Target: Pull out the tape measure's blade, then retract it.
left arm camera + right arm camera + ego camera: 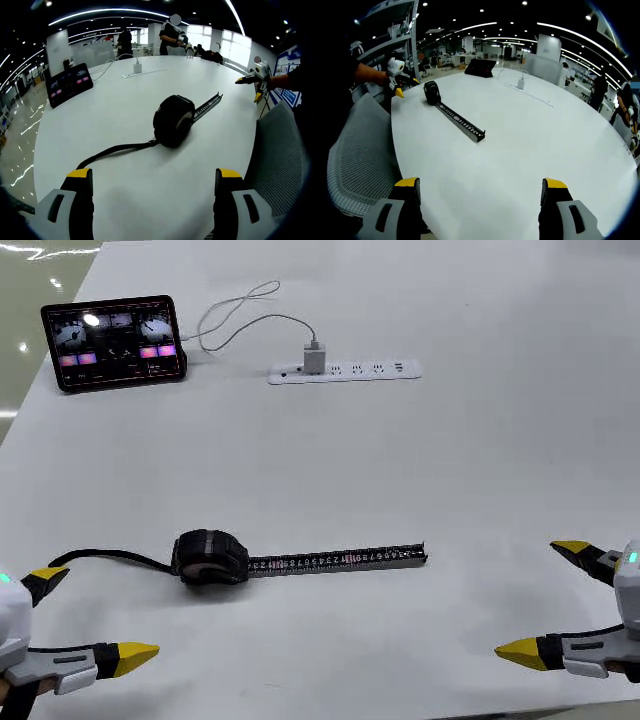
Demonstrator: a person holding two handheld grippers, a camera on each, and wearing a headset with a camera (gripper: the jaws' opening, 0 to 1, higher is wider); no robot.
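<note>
A black tape measure (210,557) lies on the white table (400,470), its dark blade (340,560) drawn out to the right and ending in a hook (423,553). A black wrist strap (105,557) trails off its left side. My left gripper (100,615) stands open at the lower left, near the strap and short of the case (173,120). My right gripper (545,600) stands open at the lower right, well apart from the blade's end (477,135). Nothing is between either pair of yellow-tipped fingers.
A tablet (115,342) with a lit screen stands at the back left. A white power strip (345,370) with a plugged charger and a looping white cable (235,315) lies behind the tape measure. A grey mesh chair (357,160) sits by the table's near edge.
</note>
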